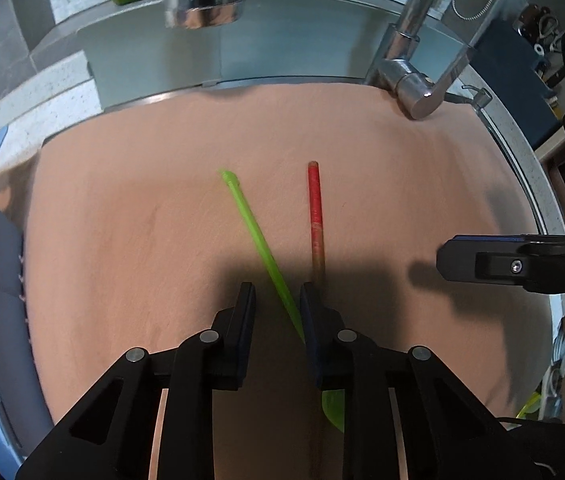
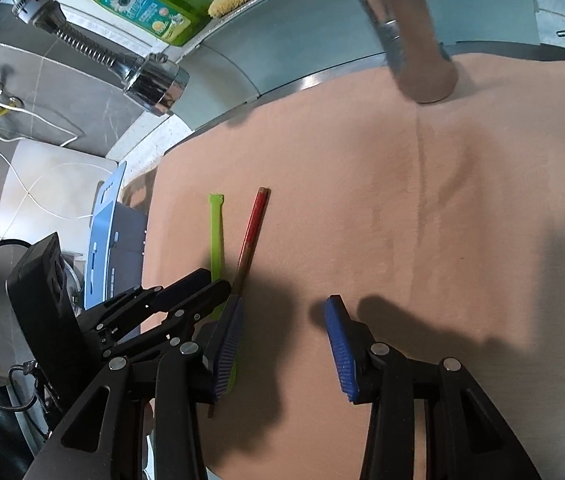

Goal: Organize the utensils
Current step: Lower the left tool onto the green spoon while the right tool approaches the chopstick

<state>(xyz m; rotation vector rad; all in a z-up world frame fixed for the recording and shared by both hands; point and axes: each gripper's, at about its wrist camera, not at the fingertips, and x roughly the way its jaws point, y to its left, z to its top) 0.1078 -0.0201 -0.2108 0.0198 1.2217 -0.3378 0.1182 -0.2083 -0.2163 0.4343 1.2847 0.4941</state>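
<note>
Two utensils lie side by side on a pink cloth (image 1: 130, 220) spread over the bench: a green spoon (image 1: 256, 236) and a red stick (image 1: 315, 208), handles pointing toward the sink (image 1: 282, 56) and slightly splayed. The left gripper (image 1: 276, 300) reaches down over the spoon, whose handle runs between its fingers (image 1: 245, 312) close against the right-hand one; whether they pinch it cannot be told. The right gripper (image 2: 284, 320) hovers just beside, its blue-padded fingers (image 2: 340, 344) spread and grasping nothing. A blue rack (image 2: 104, 236) stands at the cloth's left edge.
</note>
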